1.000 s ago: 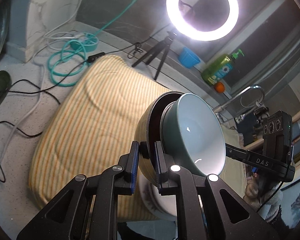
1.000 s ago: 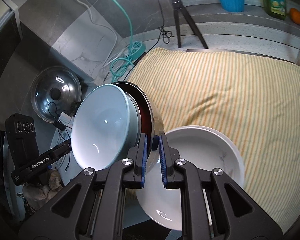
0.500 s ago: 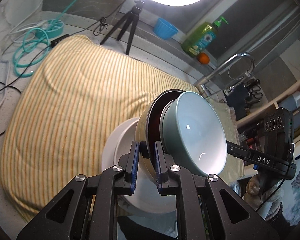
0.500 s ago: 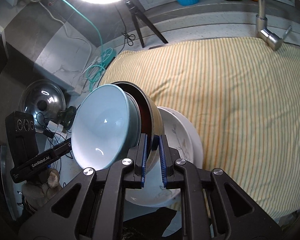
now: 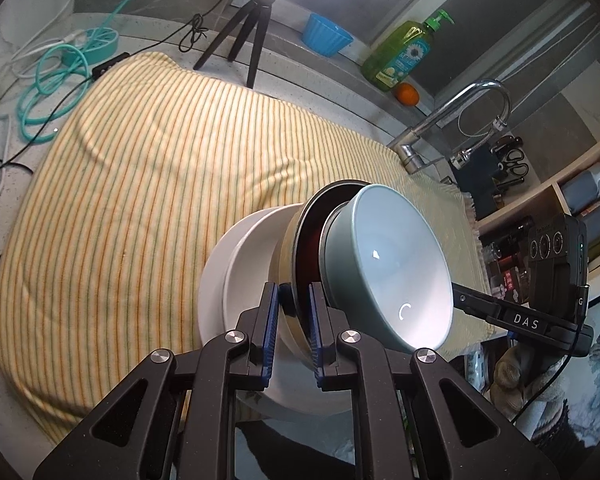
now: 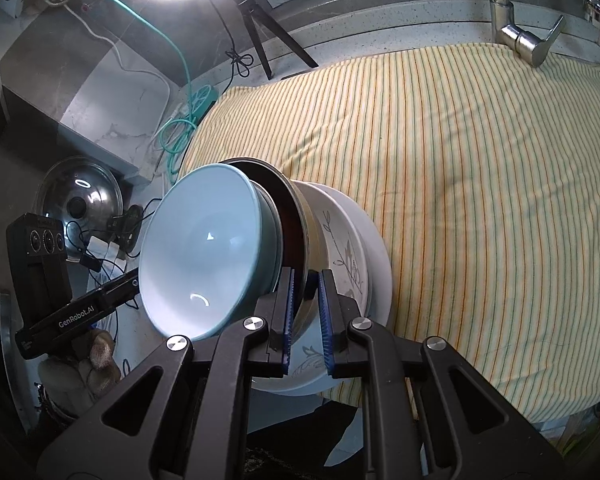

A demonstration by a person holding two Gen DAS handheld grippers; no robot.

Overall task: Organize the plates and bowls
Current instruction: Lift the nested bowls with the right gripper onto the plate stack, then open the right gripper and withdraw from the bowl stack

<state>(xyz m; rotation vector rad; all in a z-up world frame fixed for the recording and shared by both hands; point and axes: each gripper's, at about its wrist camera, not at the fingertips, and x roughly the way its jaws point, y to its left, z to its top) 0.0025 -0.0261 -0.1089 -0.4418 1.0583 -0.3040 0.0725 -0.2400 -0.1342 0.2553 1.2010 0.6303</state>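
A steel bowl with a dark inside (image 5: 300, 236) carries a pale teal bowl (image 5: 384, 272) nested in it. My left gripper (image 5: 292, 320) is shut on the steel bowl's near rim. My right gripper (image 6: 306, 312) is shut on the same steel bowl (image 6: 306, 220) at the opposite rim, with the teal bowl (image 6: 204, 256) to its left. Directly under the pair is a stack of white plates (image 5: 228, 280) on the striped cloth; the top white plate (image 6: 348, 248) has a leaf pattern. Whether the bowl touches the plates I cannot tell.
A yellow striped cloth (image 5: 140, 184) covers the counter. A ring-light tripod (image 5: 252, 28), a blue cup (image 5: 326, 38), a soap bottle (image 5: 404, 56) and an orange (image 5: 407, 93) line the back ledge. A tap (image 5: 452, 120) stands at right, cables (image 5: 48, 80) at left, a pot lid (image 6: 80, 196) beyond the cloth.
Both grippers carried the nested bowls across the cloth and a little down. The white plates, earlier at the lower edge of view, now lie directly beneath the bowls. Grips unchanged.
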